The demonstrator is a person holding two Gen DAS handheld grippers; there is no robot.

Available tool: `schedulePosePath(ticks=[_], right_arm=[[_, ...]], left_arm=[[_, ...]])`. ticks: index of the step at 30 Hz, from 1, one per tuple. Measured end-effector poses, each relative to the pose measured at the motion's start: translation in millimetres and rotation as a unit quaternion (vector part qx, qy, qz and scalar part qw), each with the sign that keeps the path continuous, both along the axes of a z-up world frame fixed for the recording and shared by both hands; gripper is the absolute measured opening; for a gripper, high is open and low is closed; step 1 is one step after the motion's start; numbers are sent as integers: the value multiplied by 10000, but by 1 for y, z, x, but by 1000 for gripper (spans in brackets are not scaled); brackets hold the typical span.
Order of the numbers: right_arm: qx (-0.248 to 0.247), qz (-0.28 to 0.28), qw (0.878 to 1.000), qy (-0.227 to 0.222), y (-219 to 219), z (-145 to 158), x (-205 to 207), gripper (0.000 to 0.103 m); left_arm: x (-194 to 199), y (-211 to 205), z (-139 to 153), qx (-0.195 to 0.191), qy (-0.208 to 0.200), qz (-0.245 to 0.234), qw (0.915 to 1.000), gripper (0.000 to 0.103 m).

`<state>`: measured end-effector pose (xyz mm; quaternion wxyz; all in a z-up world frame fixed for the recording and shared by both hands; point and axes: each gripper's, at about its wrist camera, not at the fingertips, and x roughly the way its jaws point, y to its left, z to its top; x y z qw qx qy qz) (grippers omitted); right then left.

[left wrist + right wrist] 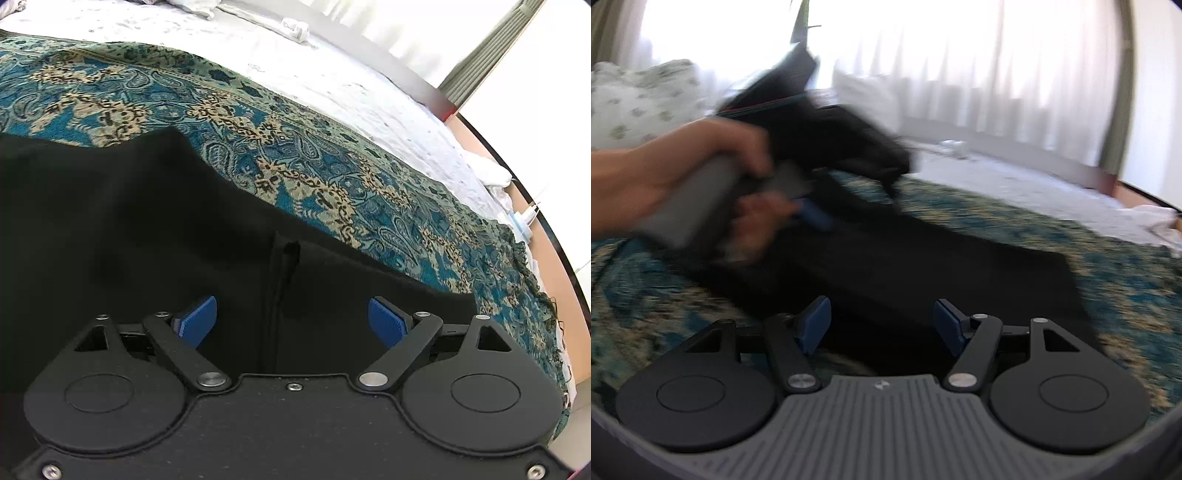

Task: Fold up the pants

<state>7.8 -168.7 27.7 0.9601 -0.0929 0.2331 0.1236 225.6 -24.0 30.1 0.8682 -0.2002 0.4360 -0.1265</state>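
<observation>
Black pants (122,229) lie spread on a teal patterned blanket (229,107) on a bed. My left gripper (291,317) is open just above the pants, its blue pads (199,319) wide apart over a seam. In the blurred right wrist view the pants (923,266) lie ahead, and my right gripper (882,325) is open over their near edge. The hand holding the left gripper (809,210) shows at the left of that view, above the pants.
White bedding (332,74) lies beyond the blanket. A pillow (642,99) sits at the far left. Bright curtains (997,55) hang behind the bed. The bed's right edge and small items (521,218) are at the right.
</observation>
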Motion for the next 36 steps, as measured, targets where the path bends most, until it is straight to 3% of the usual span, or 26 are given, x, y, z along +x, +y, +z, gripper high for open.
schedulePosePath(ticks=[5, 7, 9, 10, 11, 12, 13, 14, 15, 17, 21, 25, 28, 31, 34, 36], right_arm=[[-16, 306, 9992, 255, 24, -5, 8, 76], [-106, 398, 9985, 363, 32, -7, 11, 76], [-184, 428, 9983, 361, 36, -7, 11, 76], [-188, 421, 9982, 380, 37, -7, 12, 75], [-146, 395, 9983, 407, 37, -7, 15, 67], [-68, 398, 9981, 457, 37, -7, 16, 53], [37, 423, 9978, 507, 37, -6, 18, 47], [92, 413, 9978, 517, 37, -5, 19, 33], [115, 403, 9978, 506, 39, -4, 19, 23], [135, 349, 9987, 349, 44, 0, 18, 16], [429, 385, 9980, 268, 51, 7, 20, 15], [453, 399, 9969, 506, 56, -6, 30, 16], [342, 441, 9974, 462, 55, -10, 28, 16], [326, 468, 9972, 485, 56, -11, 29, 21], [357, 512, 9970, 457, 55, -8, 27, 36], [346, 488, 9972, 439, 56, -7, 26, 48]], left_arm=[[7, -9, -2, 138, -21, -371, 9992, 71], [5, -12, -3, 227, -84, -530, 9983, 71], [3, -16, -3, 357, -170, -635, 9972, 63], [2, -17, -3, 453, -192, -637, 9968, 53], [1, -17, -3, 557, -224, -608, 9963, 37], [1, -17, -3, 646, -254, -584, 9959, 18], [2, -16, -3, 668, -246, -579, 9958, 14], [3, -13, -3, 611, -232, -568, 9962, 10], [3, -9, -1, 530, -233, -516, 9970, 8], [2, -3, 5, 442, -316, -416, 9977, 6], [-2, 3, 15, 773, -700, -229, 9943, 6], [4, 7, 5, 1232, -574, -178, 9906, 6], [2, 11, -4, 1318, -572, -177, 9895, 6], [1, 11, -5, 1282, -602, -170, 9898, 7], [-1, 11, -4, 1368, -612, -194, 9885, 7], [-3, 9, -2, 1418, -621, -199, 9877, 15]])
